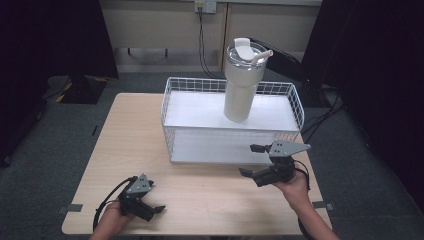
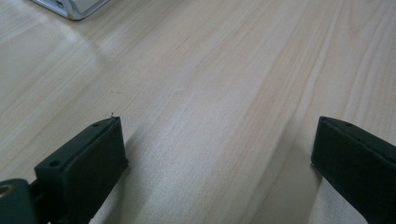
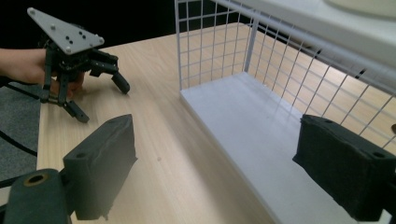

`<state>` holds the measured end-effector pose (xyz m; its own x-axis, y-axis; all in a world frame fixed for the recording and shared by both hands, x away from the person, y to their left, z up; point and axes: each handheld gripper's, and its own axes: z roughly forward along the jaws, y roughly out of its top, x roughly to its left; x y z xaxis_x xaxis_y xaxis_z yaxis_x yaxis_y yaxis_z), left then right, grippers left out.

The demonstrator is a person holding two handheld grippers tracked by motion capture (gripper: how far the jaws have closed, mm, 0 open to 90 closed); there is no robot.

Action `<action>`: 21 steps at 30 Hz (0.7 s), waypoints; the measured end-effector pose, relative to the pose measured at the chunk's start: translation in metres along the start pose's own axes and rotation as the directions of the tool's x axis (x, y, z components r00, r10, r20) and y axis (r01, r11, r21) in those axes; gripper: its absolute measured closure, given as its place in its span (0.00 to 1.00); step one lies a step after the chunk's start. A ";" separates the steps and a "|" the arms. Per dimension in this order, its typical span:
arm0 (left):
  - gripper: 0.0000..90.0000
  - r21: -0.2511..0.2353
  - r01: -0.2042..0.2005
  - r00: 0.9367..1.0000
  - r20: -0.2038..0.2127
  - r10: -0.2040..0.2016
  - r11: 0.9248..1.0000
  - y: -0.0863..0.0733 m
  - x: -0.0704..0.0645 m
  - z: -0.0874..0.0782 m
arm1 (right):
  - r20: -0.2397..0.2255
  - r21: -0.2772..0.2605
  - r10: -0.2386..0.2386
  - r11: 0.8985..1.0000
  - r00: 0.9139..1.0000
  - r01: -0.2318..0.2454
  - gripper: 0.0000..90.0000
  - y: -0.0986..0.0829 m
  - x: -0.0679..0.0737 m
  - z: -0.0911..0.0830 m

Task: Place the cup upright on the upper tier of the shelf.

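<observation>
A tall cream tumbler (image 1: 240,82) with a lid and straw stands upright on the top shelf of a white wire rack (image 1: 195,112) at the table's far side. My right gripper (image 1: 249,160) is open and empty, just in front of the rack's lower right. In the right gripper view my right gripper (image 3: 224,163) points along the white lower shelf (image 3: 243,121). My left gripper (image 1: 155,197) rests low near the front left edge, open and empty. In its own view my left gripper (image 2: 217,154) hangs over bare wood.
The light wooden table (image 1: 125,150) has open room left of and in front of the rack. A rack corner (image 2: 74,7) shows far off in the left gripper view. The left gripper (image 3: 100,100) and a hand appear beyond the right jaws. Dark floor and cables surround the table.
</observation>
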<state>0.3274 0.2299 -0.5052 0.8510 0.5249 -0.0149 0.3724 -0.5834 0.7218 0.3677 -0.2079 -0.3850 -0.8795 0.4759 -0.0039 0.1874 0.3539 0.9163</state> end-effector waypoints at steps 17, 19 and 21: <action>0.03 0.000 -0.001 1.000 0.000 0.001 1.000 0.000 0.000 0.000 | -0.039 0.101 0.038 0.994 0.999 -0.034 0.13 -0.061 0.013 0.030; 0.03 0.001 -0.001 1.000 0.000 0.001 1.000 0.000 0.000 0.000 | -0.042 0.105 0.046 0.994 0.998 -0.041 0.13 -0.066 0.014 0.032; 0.03 0.000 0.000 1.000 0.000 0.000 1.000 0.000 0.000 0.000 | -0.044 0.115 0.039 0.993 0.998 -0.034 0.13 -0.070 0.015 0.034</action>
<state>0.3275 0.2299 -0.5052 0.8513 0.5245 -0.0147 0.3722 -0.5839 0.7215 0.3562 -0.1984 -0.4627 -0.8899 0.4536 0.0492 0.2658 0.4279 0.8639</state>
